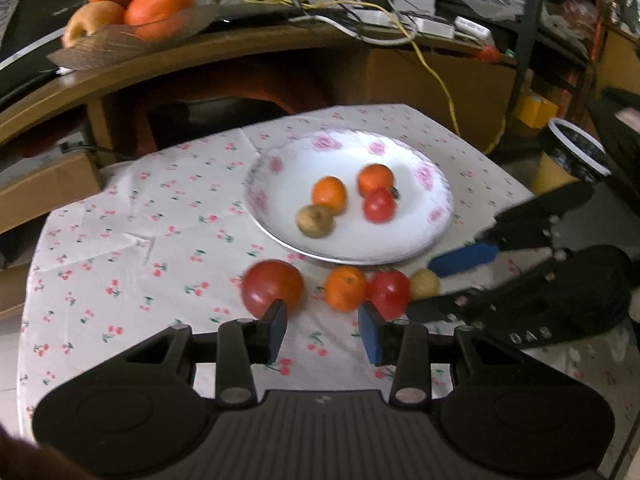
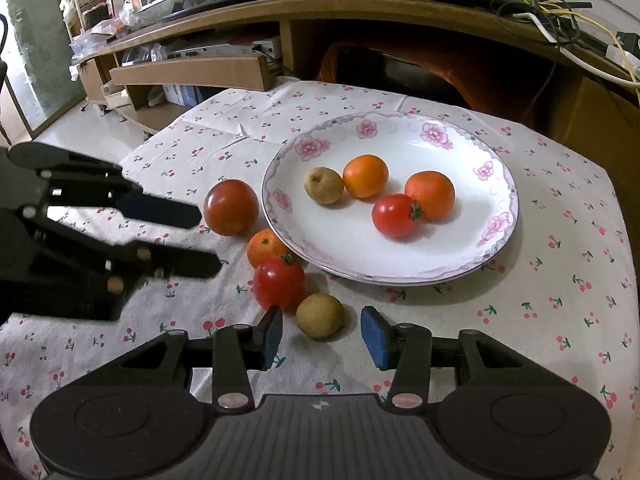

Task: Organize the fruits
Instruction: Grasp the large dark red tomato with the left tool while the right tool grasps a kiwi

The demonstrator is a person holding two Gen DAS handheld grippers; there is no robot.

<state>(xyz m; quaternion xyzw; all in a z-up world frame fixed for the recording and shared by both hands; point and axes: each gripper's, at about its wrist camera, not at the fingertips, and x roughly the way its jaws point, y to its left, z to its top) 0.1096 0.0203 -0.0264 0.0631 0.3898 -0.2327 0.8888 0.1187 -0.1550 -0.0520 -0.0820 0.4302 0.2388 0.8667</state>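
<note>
Fruits split two ways — four on the floral plate (image 2: 496, 208), four on the bench (image 2: 560, 320) along its 7 o'clock rim. Left gripper (image 1: 324, 330) and right gripper (image 2: 322, 336) — jaws spread, empty; small brown fruit (image 2: 320, 316) just ahead, at 12.

A home living room: behind the cloth-covered table (image 2: 560, 240) stands a wooden TV cabinet (image 2: 360, 12) with a fruit bowl (image 1: 120, 36) and tangled cables (image 1: 360, 12) on top.

Four small fruits (image 2: 380, 194) on the flowered white plate (image 2: 496, 248), four more (image 2: 276, 260) on the cloth beside its rim.
</note>
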